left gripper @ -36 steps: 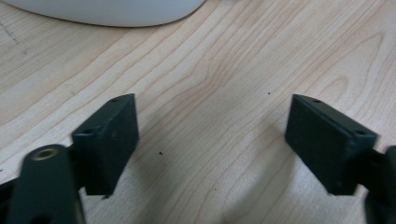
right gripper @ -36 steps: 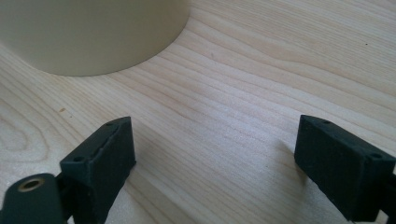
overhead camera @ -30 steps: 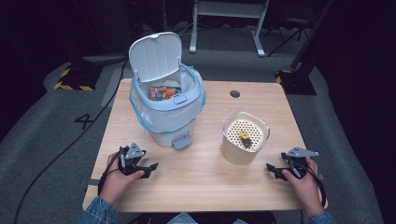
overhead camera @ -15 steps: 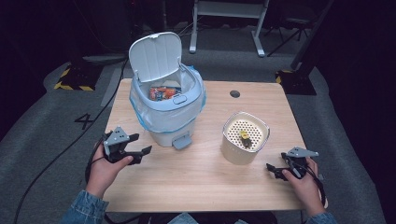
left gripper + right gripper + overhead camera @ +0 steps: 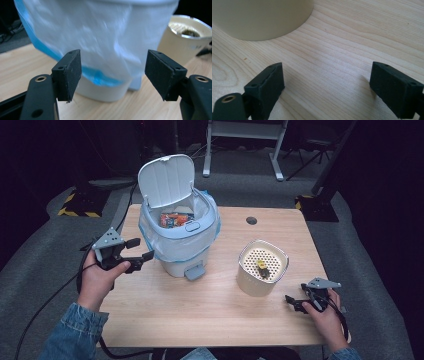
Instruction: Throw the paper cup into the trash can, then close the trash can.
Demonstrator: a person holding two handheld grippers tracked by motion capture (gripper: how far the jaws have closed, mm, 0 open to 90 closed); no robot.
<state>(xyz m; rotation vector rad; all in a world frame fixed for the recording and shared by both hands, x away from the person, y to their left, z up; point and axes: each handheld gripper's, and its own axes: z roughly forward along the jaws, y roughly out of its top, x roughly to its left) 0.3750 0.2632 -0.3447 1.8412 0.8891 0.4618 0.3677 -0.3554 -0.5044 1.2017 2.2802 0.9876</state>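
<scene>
Near the bench's (image 5: 210, 320) front right corner, we see the right hand (image 5: 327, 317) resting low with its gripper (image 5: 295, 301), fingers wide and empty, aimed at the cream pot (image 5: 262, 270). At the left edge, the left hand (image 5: 97, 277) holds its gripper (image 5: 140, 255) raised, fingers wide and empty, facing the bin (image 5: 177, 237). The bin stands toward the back, lid up. We can read no writing.

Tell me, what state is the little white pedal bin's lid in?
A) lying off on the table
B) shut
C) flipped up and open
C: in the high view the lid stands upright behind the bin, leaving the colourful wrappers inside exposed.
</scene>
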